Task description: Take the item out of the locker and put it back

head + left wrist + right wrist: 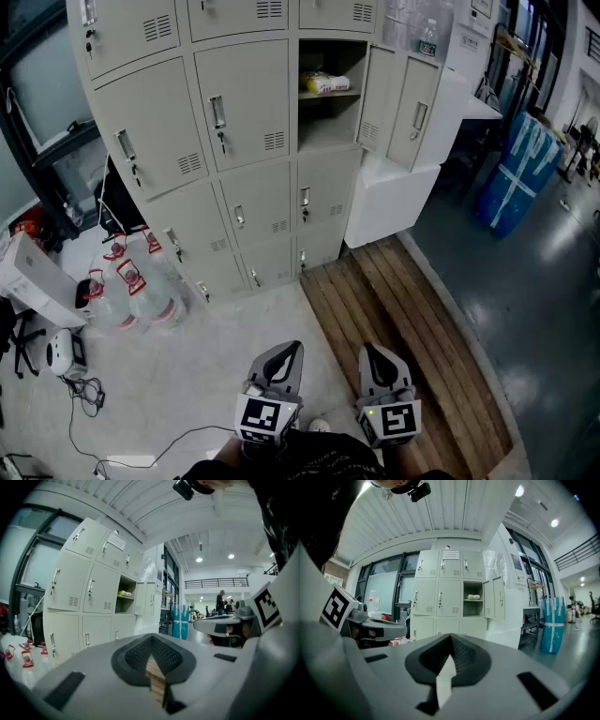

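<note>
both grippers are hanging low at the bottom edge of the head view, side by side and pointing roughly level toward the bank of lockers [234, 141]. the left gripper [289, 352] is running jaws together with nothing between them. only the wooden floor strip [412, 328] is showing through the gap behind the tips. the right gripper [373, 354] is also sitting fully closed and empty.

the packet [325, 82], yellowish, is lying on the shelf [328, 95] inside the open locker [330, 136], whose door [412, 112] is standing swung out to the right. the packet is sitting well apart from both grippers, far ahead and higher up. it is showing left of centre in the left gripper view and slightly right of centre in the right gripper view.
</note>
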`<state>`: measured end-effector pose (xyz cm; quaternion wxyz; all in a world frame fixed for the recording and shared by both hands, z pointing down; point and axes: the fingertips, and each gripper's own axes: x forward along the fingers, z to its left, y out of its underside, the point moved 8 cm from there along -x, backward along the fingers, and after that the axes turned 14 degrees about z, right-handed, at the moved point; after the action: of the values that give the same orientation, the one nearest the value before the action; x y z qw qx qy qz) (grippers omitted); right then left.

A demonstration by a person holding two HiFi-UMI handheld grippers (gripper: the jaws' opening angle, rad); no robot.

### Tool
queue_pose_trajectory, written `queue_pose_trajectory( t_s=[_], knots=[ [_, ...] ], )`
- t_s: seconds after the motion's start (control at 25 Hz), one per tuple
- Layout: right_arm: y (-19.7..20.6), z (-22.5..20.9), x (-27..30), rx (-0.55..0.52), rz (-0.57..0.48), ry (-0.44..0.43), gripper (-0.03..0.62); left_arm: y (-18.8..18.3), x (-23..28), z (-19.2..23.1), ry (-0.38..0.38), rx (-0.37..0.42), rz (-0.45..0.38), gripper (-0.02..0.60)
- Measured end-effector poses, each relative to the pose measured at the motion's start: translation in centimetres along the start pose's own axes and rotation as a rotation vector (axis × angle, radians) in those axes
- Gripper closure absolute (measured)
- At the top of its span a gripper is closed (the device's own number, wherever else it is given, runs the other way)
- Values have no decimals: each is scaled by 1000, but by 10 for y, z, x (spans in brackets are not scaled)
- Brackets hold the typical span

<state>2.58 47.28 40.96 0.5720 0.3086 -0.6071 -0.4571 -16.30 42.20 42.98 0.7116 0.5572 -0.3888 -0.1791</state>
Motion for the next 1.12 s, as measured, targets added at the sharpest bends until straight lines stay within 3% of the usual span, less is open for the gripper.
queue_pose_trajectory(
  t_s=[0.2,0.48,0.68,0.92,1.12],
  knots=[
    [-3,4,4,-6,15,24,592,-1,0,7,-10,25,-8,578],
    [-13,17,16,34,-13,42,591,-2,-2,32,8,0,3,577],
    [-15,28,25,49,-22,56,591,-2,0,47,20,59,-18,577],
    [-19,26,33,70,-34,89,591,-2,7,69,38,-8,-7,578],
    [-18,12,49,61,-32,109,591,-1,22,81,-13,-8,-5,577]
  ],
)
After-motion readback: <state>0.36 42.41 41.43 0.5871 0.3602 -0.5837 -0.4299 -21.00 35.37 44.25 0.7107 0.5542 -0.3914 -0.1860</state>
